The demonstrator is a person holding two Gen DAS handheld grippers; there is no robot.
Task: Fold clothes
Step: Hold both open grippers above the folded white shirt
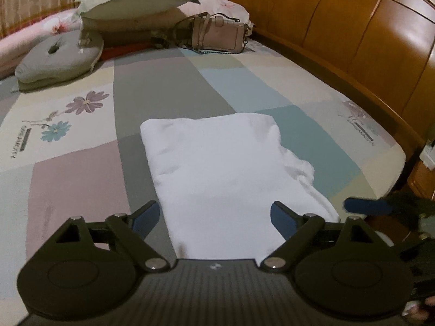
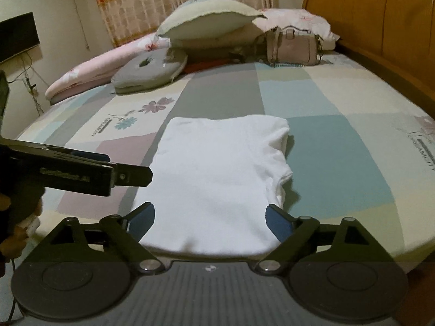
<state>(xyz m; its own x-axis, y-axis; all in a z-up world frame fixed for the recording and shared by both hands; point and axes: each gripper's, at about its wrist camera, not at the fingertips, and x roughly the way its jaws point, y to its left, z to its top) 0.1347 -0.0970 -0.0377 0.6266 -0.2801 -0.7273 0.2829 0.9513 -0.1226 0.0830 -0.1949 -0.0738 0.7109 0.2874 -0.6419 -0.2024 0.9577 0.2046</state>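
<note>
The white garment [image 1: 223, 168] lay folded in a neat rectangle on the patchwork bed [image 1: 81, 168], near its front edge. The left gripper [image 1: 214, 217] and right gripper [image 2: 210, 217] hovered just before it, jaws spread wide and holding nothing.

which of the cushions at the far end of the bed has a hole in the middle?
The flat grey round cushion, lying on the bedsheet left of the handbag. The big pale pillow propped behind it has no hole.
</note>
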